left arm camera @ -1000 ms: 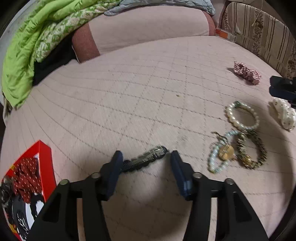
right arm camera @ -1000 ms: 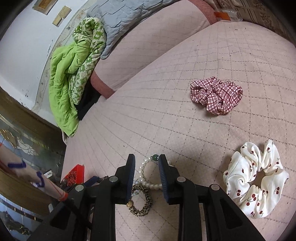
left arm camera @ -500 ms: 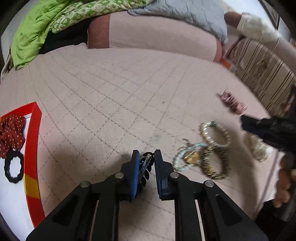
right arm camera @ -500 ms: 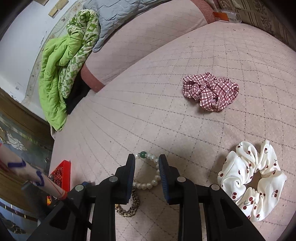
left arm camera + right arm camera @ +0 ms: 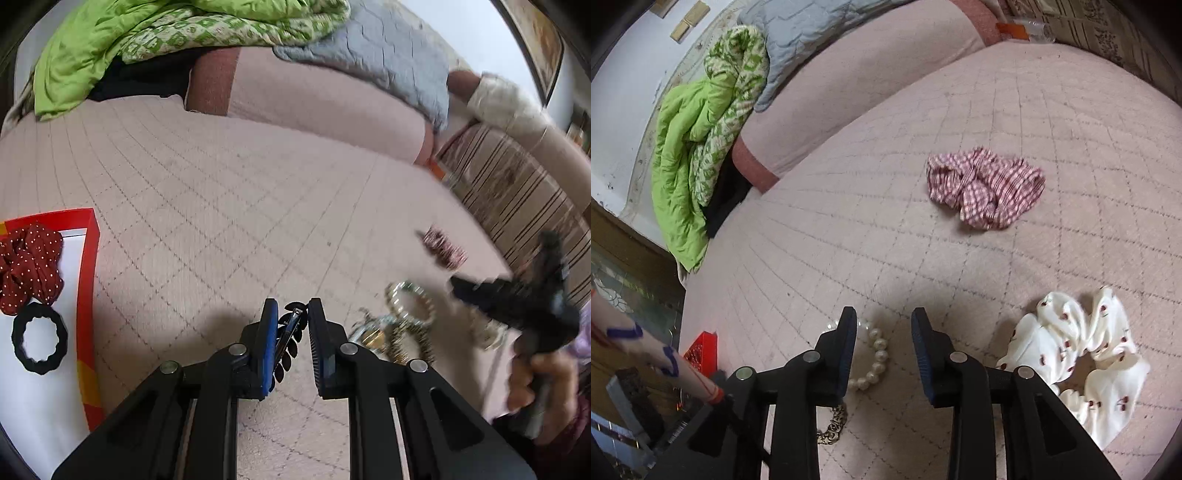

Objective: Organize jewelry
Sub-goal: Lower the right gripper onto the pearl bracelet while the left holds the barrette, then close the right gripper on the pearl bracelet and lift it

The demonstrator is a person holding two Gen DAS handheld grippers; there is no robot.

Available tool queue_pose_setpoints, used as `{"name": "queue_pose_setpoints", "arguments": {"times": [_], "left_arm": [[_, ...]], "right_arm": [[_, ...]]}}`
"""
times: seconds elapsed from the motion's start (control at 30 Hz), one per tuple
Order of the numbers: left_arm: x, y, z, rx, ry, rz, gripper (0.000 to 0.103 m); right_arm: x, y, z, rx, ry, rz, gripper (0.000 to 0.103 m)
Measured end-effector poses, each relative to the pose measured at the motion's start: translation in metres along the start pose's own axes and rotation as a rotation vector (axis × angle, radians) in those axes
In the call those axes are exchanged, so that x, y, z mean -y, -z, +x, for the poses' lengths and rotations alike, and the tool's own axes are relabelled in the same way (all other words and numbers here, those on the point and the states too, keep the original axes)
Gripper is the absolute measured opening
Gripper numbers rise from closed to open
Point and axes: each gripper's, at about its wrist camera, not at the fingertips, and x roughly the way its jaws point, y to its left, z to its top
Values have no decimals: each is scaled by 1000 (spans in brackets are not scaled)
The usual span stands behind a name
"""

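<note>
My left gripper (image 5: 290, 317) is shut on a black hair clip (image 5: 288, 338) and holds it above the pink quilted bed. A red-rimmed tray (image 5: 88, 280) at the left holds a red dotted scrunchie (image 5: 27, 266) and a black hair tie (image 5: 40, 342). Several bracelets (image 5: 399, 325) lie to the right of the clip. My right gripper (image 5: 882, 321) is open and empty; its left finger overlaps a pearl bracelet (image 5: 877, 354). A gold chain bracelet (image 5: 834, 428) lies below it. The right gripper also shows, blurred, in the left wrist view (image 5: 517, 302).
A red checked scrunchie (image 5: 982, 188) lies mid-bed and a white cherry scrunchie (image 5: 1086, 358) at the right. A green blanket (image 5: 698, 147) and grey quilt (image 5: 376, 51) are piled at the headboard. A striped cushion (image 5: 517, 199) borders the right side.
My left gripper closed on the black hair clip, lifted it and swung left, bringing the tray into view. My right gripper moved a little right of the pearl bracelet, still open.
</note>
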Motion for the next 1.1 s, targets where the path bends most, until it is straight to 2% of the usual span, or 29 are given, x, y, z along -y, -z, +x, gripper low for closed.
{"name": "queue_pose_setpoints", "arguments": {"times": [0.13,0.4,0.6,0.77,0.8,0.93,1.1], "left_arm": [[-15,-5,-11,24,106,-84,16],[-30,-6,-17,46,210,-187,16],[-26,-6,-22,69,217,-177,16],[-25,-6,-25,73,215,-162,16],[-24,-6,-25,73,212,-156,16],[-20,-5,-28,81,184,-123,16],[-13,-3,-34,95,153,-71,16]], "right_arm": [[-8,3,8,-33,-1,-33,33],[-15,8,12,-51,10,-51,34],[-25,11,24,-99,41,-114,37],[-42,17,36,-108,133,-239,37],[-46,17,39,-105,155,-266,36],[-55,20,47,-83,256,-379,11],[-56,17,39,-34,248,-393,10]]}}
